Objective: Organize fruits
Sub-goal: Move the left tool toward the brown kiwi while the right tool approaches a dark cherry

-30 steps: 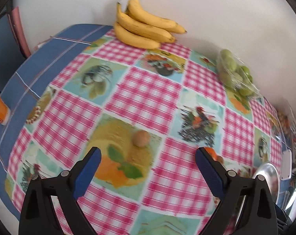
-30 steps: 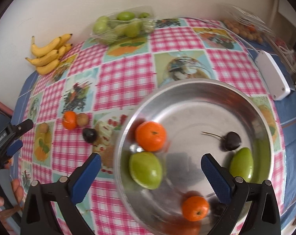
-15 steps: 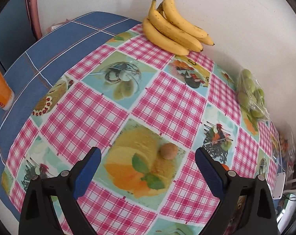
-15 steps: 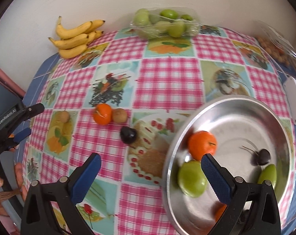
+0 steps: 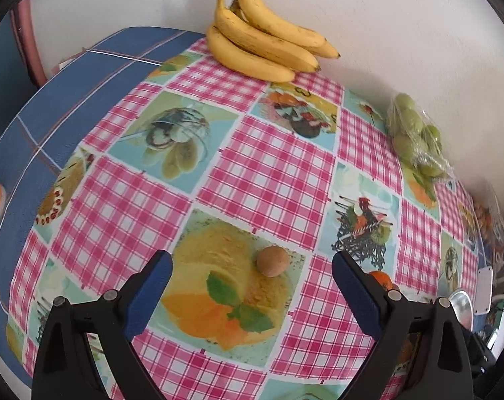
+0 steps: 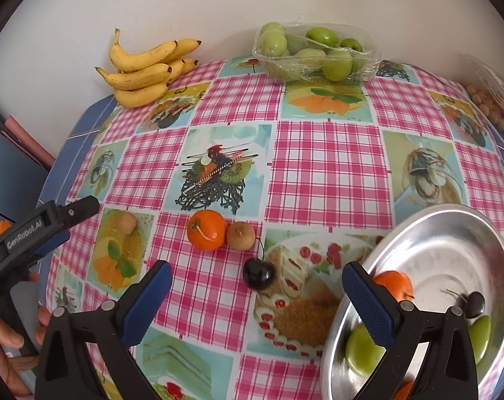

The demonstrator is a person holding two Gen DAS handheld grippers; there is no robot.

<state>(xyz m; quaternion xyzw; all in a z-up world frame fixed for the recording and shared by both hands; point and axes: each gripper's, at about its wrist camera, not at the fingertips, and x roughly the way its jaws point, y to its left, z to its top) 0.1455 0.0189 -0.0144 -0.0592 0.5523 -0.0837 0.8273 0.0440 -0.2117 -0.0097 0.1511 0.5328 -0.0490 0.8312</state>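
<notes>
Left wrist: my left tool (image 5: pixel 250 281) gapes wide, empty, over a small brown fruit (image 5: pixel 272 261) on the table (image 5: pixel 265 173).

Right wrist: my right tool (image 6: pixel 257 295) wide, empty; cherry (image 6: pixel 258 274) between its fingers; orange (image 6: pixel 206 230) beyond; bowl (image 6: pixel 452 230) at right.

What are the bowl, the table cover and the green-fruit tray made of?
Bowl: metal, likely steel or aluminium; bright, mirrors the fruit.
Table cover: looks like printed vinyl oilcloth; smooth, faint sheen.
Green-fruit tray: clear thin plastic under wrinkled film.
</notes>
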